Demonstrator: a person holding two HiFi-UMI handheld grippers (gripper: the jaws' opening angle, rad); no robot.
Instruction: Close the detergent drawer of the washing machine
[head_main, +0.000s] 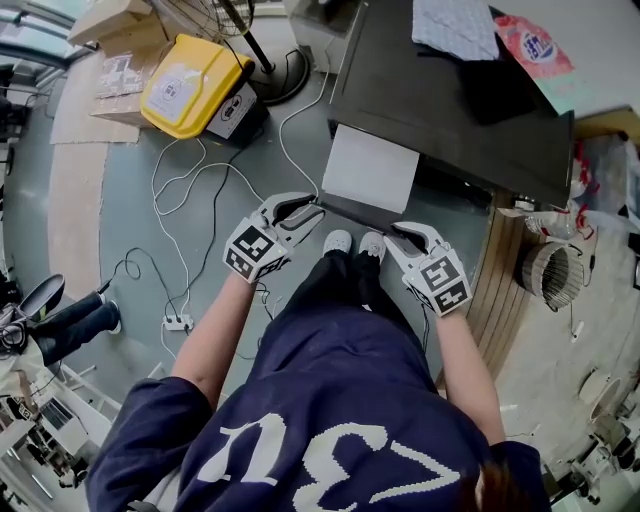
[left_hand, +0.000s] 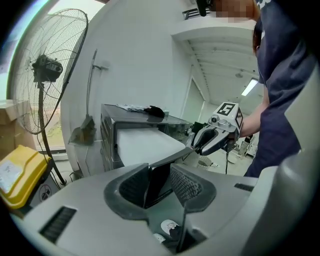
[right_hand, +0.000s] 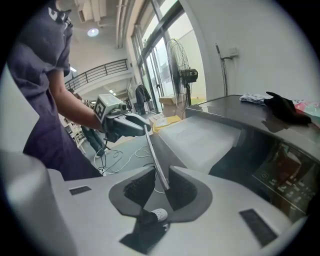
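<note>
Left gripper (head_main: 300, 210) sat at the near end of the drawer's front panel (head_main: 360, 216). Its jaws stood wide, and the dark slab filled the gap, pinched between both pads. The white detergent drawer (head_main: 370, 168) was pulled right out of the washing machine (head_main: 450, 110). Over to the right gripper (head_main: 405, 232): its jaws were slack around the panel's thin edge, with a gap showing on one side. From overhead both sets of pads were hidden under the gripper bodies. Only the right gripper view caught the control panel (right_hand: 285, 180).
</note>
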